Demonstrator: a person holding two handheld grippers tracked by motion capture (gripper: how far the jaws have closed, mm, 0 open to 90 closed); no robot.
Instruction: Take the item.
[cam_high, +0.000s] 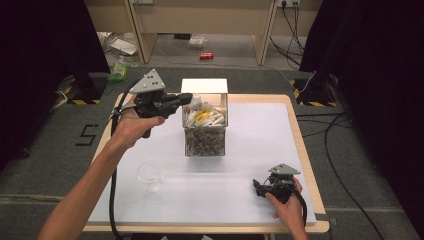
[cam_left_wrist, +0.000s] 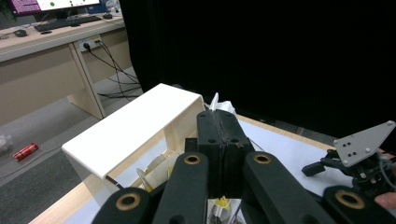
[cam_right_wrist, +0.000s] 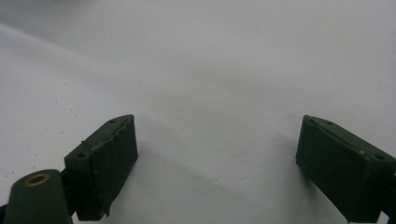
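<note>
Obstacles: clear box (cam_high: 205, 132) of packets mid-bench (cam_high: 260, 145); glass cup (cam_high: 149, 172) near left front.
Free room: bare mat right of the box.

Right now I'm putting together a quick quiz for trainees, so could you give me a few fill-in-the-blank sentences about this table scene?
1. The left tongs are ____ on a white packet above the clear box.
2. The right tongs rest on the white table cover with their jaws ____.
3. The empty clear ____ stands on the cover near the person's left forearm.
4. The box's white lid stands ____.

Missing words: shut; open; glass; open
</note>
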